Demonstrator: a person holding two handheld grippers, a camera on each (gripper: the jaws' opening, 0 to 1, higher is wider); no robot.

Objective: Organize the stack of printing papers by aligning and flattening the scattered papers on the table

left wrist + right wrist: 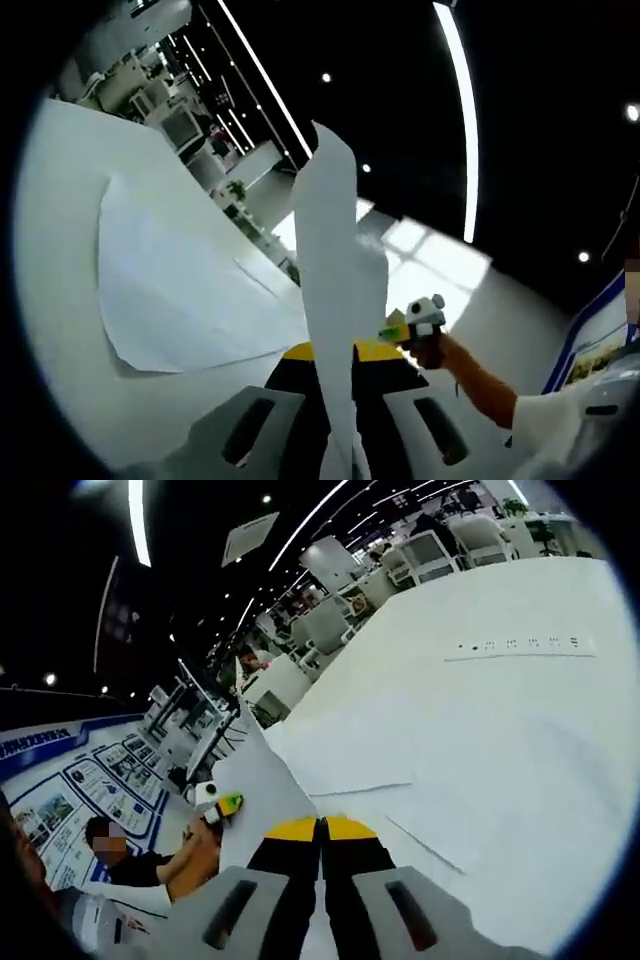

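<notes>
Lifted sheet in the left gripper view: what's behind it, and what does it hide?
Behind the lifted sheet are the dark ceiling, a light strip and bright floor. The right gripper shows just beside it. The sheet covers the left gripper's jaw gap.

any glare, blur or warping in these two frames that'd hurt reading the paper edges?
Left gripper view: strong fisheye bend, the ceiling light strip arcs; the held sheet is softly blurred; the white table is bright, and the flat sheet shows only by faint edges. Right gripper view: white paper on white table, low contrast, edges faint, overall soft focus, the background curved.
</notes>
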